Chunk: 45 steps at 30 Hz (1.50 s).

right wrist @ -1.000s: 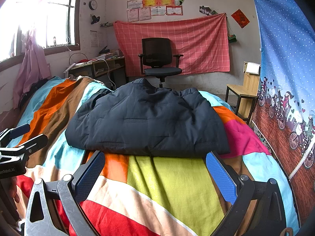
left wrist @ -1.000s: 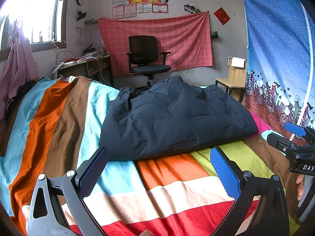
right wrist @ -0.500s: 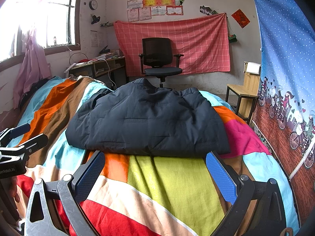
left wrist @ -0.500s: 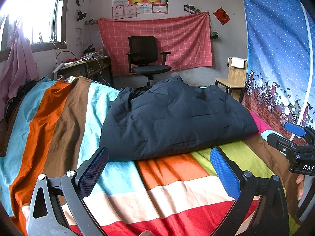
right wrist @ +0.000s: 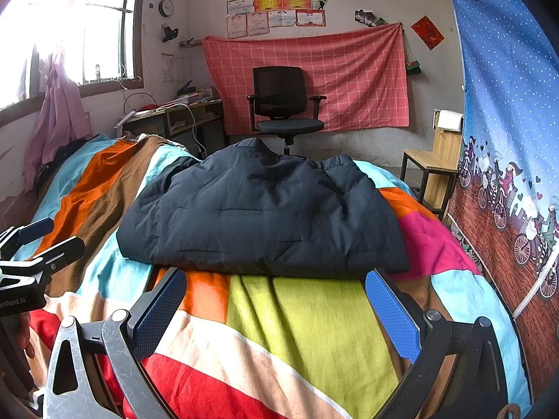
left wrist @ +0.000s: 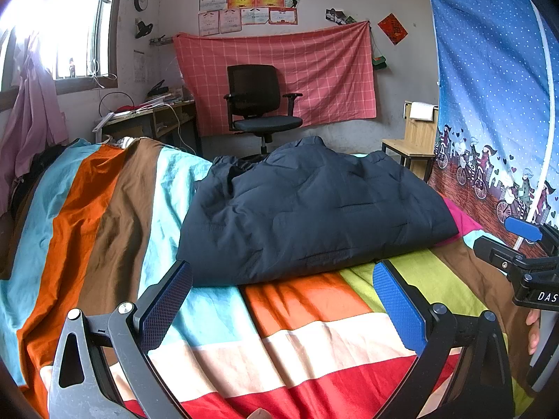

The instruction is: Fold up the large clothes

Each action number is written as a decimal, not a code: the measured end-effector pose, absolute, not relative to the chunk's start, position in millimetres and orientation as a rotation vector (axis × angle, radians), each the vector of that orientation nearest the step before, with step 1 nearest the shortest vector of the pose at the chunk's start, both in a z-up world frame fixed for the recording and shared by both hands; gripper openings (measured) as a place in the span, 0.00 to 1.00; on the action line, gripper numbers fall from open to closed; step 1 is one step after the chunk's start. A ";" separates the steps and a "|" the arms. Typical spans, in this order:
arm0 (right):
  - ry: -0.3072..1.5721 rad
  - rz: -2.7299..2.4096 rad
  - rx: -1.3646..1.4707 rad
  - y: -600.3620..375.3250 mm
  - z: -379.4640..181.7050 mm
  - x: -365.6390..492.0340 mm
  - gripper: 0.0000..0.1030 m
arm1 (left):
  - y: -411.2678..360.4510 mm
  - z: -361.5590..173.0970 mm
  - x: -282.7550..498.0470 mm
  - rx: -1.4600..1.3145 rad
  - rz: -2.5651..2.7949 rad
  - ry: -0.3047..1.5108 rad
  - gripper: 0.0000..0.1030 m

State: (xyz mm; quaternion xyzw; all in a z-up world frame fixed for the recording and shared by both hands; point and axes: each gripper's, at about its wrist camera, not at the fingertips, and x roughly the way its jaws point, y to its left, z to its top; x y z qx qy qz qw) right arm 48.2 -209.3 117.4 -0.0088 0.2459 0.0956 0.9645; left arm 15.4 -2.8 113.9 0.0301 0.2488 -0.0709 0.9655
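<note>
A dark navy padded jacket lies folded into a thick bundle on a bed with a bright striped cover. In the right wrist view the jacket sits just beyond the fingertips. My left gripper is open over the cover, short of the jacket's near edge, with nothing between its blue pads. My right gripper is open too, hovering in front of the jacket's near hem. Each gripper shows at the edge of the other's view: the right gripper, the left gripper.
A black office chair stands beyond the bed before a red checked cloth. A cluttered desk is at the back left under a window. A wooden stool and a blue patterned curtain stand at the right.
</note>
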 end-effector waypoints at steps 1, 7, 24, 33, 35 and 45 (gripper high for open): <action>0.498 0.194 -0.017 -209.4 117.4 48.3 1.00 | -2.8 113.9 15.4 0.061 -0.144 0.503 0.98; 0.498 0.193 -0.018 -208.3 117.7 48.0 1.00 | -3.4 113.7 15.3 0.061 -0.143 0.504 0.98; 0.495 0.194 -0.018 -208.8 118.2 46.3 1.00 | -1.8 114.4 15.0 0.062 -0.144 0.500 0.98; 0.494 0.196 -0.020 -207.3 118.9 45.1 1.00 | 1.3 116.5 16.2 0.058 -0.155 0.504 0.98; 0.493 0.198 -0.020 -207.8 119.0 44.9 1.00 | 1.7 116.9 16.2 0.059 -0.156 0.503 0.98; 0.495 0.198 -0.020 -205.4 119.0 44.9 1.00 | 3.7 116.2 15.1 0.070 -0.170 0.514 0.98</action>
